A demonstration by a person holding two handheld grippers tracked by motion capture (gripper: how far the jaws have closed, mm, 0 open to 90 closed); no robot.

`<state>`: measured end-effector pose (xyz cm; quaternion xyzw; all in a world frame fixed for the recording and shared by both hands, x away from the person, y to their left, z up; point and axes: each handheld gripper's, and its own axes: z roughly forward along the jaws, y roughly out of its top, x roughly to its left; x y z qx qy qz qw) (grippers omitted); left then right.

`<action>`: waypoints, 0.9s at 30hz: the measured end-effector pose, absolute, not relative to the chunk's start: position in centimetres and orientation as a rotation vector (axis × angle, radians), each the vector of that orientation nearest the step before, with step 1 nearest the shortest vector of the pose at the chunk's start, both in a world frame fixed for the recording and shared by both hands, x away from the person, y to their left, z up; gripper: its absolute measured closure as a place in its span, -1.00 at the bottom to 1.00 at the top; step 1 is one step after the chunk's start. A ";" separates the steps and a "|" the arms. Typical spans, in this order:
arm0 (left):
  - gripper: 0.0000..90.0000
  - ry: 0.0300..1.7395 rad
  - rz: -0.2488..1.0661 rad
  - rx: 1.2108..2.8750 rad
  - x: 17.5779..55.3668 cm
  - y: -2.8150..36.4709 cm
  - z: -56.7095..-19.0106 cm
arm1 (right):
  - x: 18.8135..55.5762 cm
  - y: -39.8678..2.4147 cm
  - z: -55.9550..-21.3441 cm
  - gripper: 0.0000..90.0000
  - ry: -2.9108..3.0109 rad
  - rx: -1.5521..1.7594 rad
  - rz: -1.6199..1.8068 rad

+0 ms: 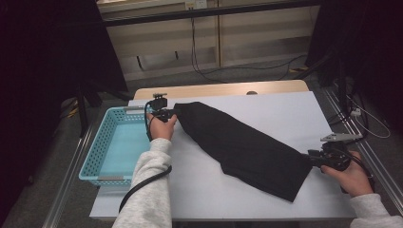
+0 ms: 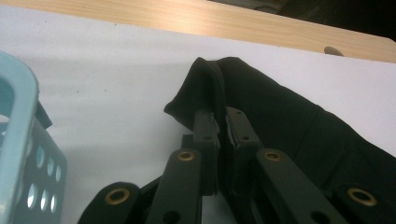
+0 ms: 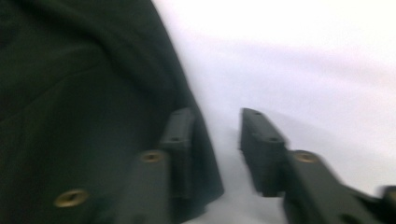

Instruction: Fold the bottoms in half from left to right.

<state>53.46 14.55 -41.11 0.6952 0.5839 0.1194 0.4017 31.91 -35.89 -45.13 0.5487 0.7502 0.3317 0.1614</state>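
Left gripper pinches black cloth; right gripper fingers apart beside it.

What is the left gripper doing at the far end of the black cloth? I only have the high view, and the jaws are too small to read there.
Observer: In the left gripper view, the left gripper is shut on a raised fold of the black cloth.
Operator: And the right one, at the cloth's other end?
Observer: In the right gripper view, the right gripper stands open: one jaw lies over the cloth's edge, the other over the bare white table.
Operator: Anything pinched there?
Observer: No, the table shows through the gap between the jaws.
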 end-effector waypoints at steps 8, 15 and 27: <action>0.88 1.479 0.307 1.761 53.5 14.7 -41.0 | 32.3 -36.6 -44.9 1.00 2.113 1.591 0.930; 0.88 1.474 0.303 1.760 53.4 14.7 -41.1 | 32.3 -35.9 -44.8 0.38 2.135 1.509 0.950; 0.88 1.473 0.286 1.765 53.4 14.6 -41.3 | 32.1 -29.4 -43.8 0.11 2.245 1.338 1.106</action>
